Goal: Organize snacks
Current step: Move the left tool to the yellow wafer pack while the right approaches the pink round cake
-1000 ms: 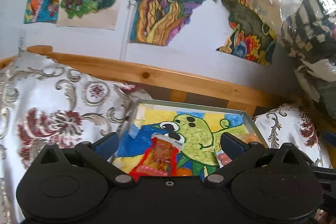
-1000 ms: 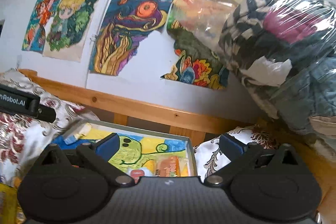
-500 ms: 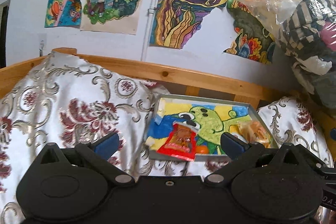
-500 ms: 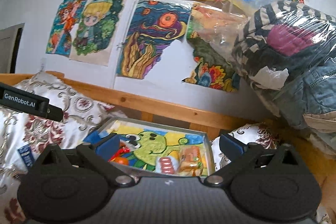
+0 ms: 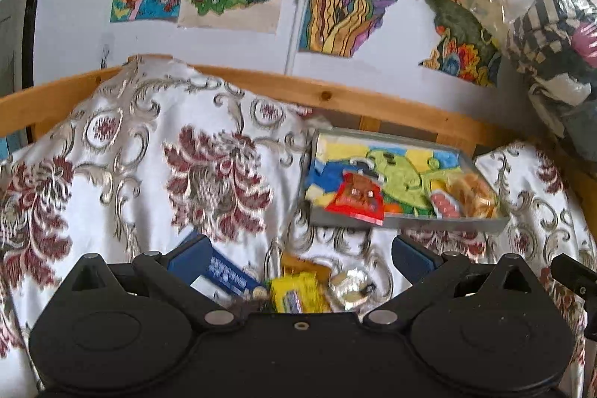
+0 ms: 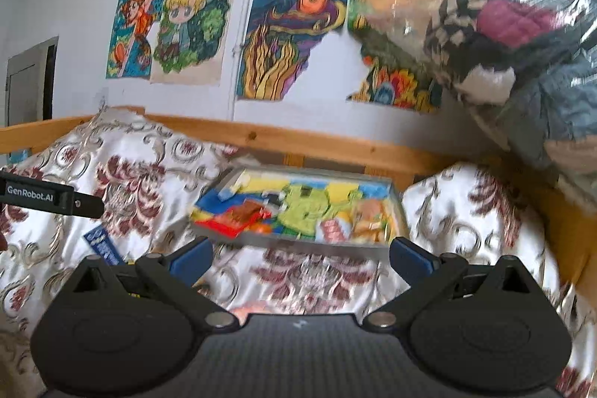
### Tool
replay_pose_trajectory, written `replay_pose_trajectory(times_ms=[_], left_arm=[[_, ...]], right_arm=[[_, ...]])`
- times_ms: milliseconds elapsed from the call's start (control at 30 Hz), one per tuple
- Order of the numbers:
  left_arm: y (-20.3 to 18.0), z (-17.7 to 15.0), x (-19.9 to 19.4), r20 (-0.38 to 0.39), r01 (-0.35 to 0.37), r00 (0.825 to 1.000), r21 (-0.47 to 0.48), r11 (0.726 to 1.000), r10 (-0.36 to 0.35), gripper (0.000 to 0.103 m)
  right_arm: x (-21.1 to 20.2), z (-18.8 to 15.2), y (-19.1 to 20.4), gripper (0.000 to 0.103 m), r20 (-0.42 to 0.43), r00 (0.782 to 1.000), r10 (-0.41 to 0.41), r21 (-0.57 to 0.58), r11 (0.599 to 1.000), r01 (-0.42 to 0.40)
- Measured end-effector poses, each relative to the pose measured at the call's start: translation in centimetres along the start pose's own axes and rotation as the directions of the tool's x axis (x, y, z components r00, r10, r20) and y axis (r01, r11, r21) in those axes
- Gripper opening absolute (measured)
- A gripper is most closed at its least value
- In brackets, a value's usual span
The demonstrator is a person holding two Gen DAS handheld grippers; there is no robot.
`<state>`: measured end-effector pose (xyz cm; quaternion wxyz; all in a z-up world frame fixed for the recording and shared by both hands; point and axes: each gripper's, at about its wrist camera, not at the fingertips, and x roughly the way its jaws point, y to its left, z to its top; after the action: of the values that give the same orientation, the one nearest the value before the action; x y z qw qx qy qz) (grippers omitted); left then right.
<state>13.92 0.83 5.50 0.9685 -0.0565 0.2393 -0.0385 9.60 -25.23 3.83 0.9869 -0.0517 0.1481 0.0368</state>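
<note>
Both tongs gape empty before the painted tray point(image 5: 406, 222) holding a red snack packet point(image 5: 358, 198). Left tongs point(image 5: 298, 258) alone show a yellow packet point(image 5: 298, 293) below the tray; right tongs point(image 6: 300, 254) see lettering "GenRobot.AI" (left of the tray).

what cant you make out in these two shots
- Yellow packet, left wrist view: print blurred, lower part hidden behind the left hand-held gripper.
- Blue packet, right wrist view: partly behind the right hand-held gripper.
- Tray snacks, right wrist view: motion blur smears them.
- Silver item, left wrist view: too blurred to identify.
</note>
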Motion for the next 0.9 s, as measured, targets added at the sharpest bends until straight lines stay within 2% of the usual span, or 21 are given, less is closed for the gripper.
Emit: replay_pose_trajectory(times_ms=[400, 700, 900], left_arm=[[-0.2, -3.6, 1.5, -0.122, 0.022, 0.992, 0.078, 0.997, -0.013, 0.102], [0.7, -4.5, 3.2, -0.234, 0.043, 0.972, 0.020, 0.999, -0.037, 0.102], [0.7, -4.8, 4.3, -0.304, 0.033, 0.952, 0.012, 0.999, -0.028, 0.102]], right_arm=[[1.0, -2.1, 1.4, 0.103, -0.192, 0.981, 0.020, -0.044, 0.999, -0.029], [2.5, -3.2, 2.6, 0.103, -0.319, 0.946, 0.063, -0.087, 0.992, -0.095], [3.9, -3.6, 3.1, 0.103, -0.409, 0.907, 0.103, -0.091, 0.984, -0.153]])
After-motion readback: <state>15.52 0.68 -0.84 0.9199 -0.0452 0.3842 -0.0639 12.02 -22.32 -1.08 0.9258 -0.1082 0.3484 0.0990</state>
